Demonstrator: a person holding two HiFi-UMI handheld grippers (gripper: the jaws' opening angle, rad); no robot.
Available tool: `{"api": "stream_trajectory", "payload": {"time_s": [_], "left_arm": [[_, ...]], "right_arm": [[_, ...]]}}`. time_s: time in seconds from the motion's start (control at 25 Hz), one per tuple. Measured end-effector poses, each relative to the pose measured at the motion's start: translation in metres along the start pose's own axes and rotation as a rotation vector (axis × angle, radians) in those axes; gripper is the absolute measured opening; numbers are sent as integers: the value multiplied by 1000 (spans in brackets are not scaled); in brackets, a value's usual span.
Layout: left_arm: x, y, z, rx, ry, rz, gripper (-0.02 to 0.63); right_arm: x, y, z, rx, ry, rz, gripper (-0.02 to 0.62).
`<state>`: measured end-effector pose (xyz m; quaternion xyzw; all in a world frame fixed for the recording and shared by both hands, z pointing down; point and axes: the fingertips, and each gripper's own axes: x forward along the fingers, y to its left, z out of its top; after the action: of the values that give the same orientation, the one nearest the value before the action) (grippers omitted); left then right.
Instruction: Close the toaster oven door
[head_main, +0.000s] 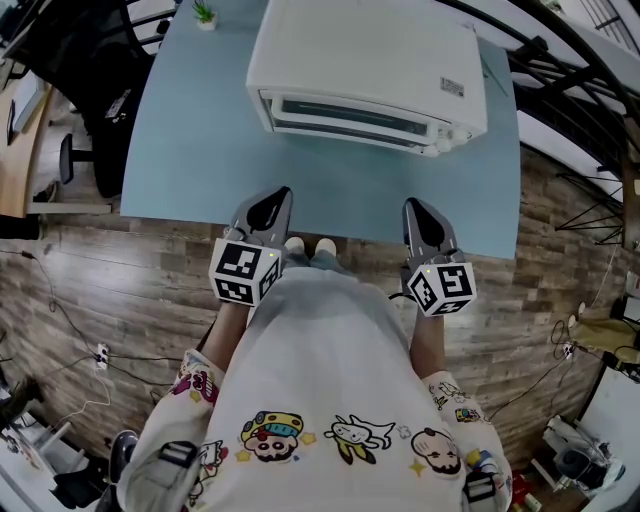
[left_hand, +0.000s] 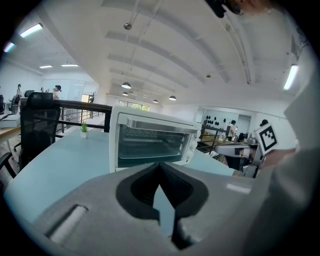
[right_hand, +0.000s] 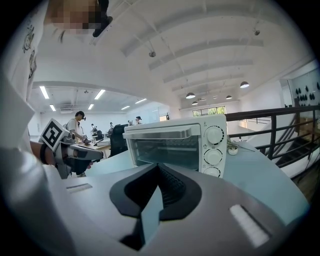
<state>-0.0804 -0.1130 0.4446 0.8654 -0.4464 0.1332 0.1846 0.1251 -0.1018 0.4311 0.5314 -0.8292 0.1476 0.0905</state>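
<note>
A white toaster oven (head_main: 370, 70) stands at the far side of the light blue table (head_main: 190, 150). Its glass door (head_main: 345, 117) is up against the front, with the handle along the top edge (right_hand: 160, 133) and three knobs (right_hand: 214, 150) to its right. My left gripper (head_main: 281, 195) hovers at the table's near edge, short of the oven, shut and empty. At the same edge my right gripper (head_main: 413, 206) is likewise shut with nothing in it. The oven fills the middle of the left gripper view (left_hand: 150, 142), beyond the closed jaw tips (left_hand: 160, 166).
A small potted plant (head_main: 205, 14) sits at the table's far left corner. A black office chair (head_main: 100, 60) stands left of the table, and a dark railing (head_main: 560, 70) runs behind it on the right. Wood floor lies under me. People sit at distant desks.
</note>
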Motion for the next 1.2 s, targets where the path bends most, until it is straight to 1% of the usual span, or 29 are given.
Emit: {"api": "stream_trajectory", "payload": {"time_s": [0.72,1.2], "left_arm": [[0,6,4,0,-5,6,-2],[-2,6,4,-7,-12,14,-2]], "right_arm": [[6,1,-2,-24,27,-8,9],[2,-3,-2,-9,21,-27,9]]}}
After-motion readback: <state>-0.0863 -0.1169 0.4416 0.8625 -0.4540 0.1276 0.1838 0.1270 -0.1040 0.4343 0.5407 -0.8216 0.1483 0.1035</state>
